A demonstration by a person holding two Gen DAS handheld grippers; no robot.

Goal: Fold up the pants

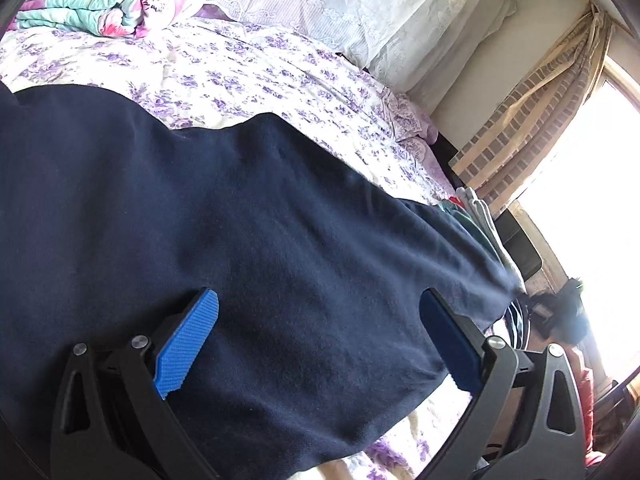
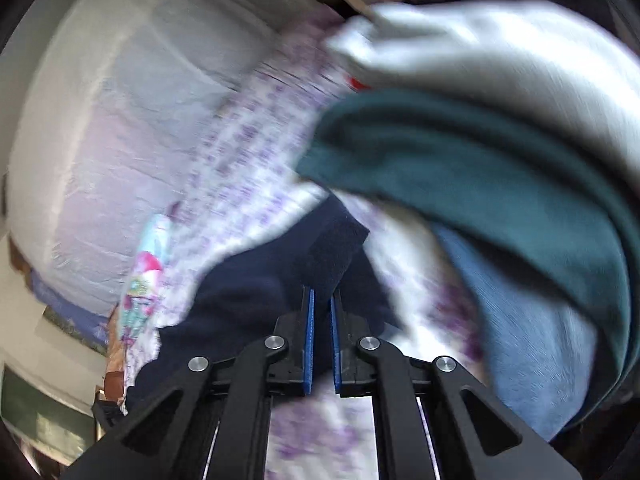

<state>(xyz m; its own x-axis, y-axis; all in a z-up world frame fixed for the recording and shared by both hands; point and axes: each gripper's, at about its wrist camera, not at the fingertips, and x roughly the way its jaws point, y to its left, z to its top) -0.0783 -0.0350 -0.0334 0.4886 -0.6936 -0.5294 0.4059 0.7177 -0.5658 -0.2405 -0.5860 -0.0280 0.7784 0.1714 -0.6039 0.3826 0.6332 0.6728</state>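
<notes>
Dark navy pants (image 1: 200, 220) lie spread over the floral bedspread (image 1: 248, 68) and fill most of the left wrist view. My left gripper (image 1: 320, 340) is open, its blue pads wide apart just above the pants, holding nothing. In the blurred right wrist view, my right gripper (image 2: 322, 320) is shut on a narrow end of the navy pants (image 2: 328, 256), which runs out from between the blue pads and trails down to the left.
A folded floral quilt (image 1: 100, 4) lies at the bed's far left. Pale pillows (image 1: 360, 12) line the headboard. A pile of folded clothes, white (image 2: 500, 52), teal (image 2: 460, 152) and light blue (image 2: 520, 320), sits right of the right gripper. A curtained bright window (image 1: 580, 160) is at right.
</notes>
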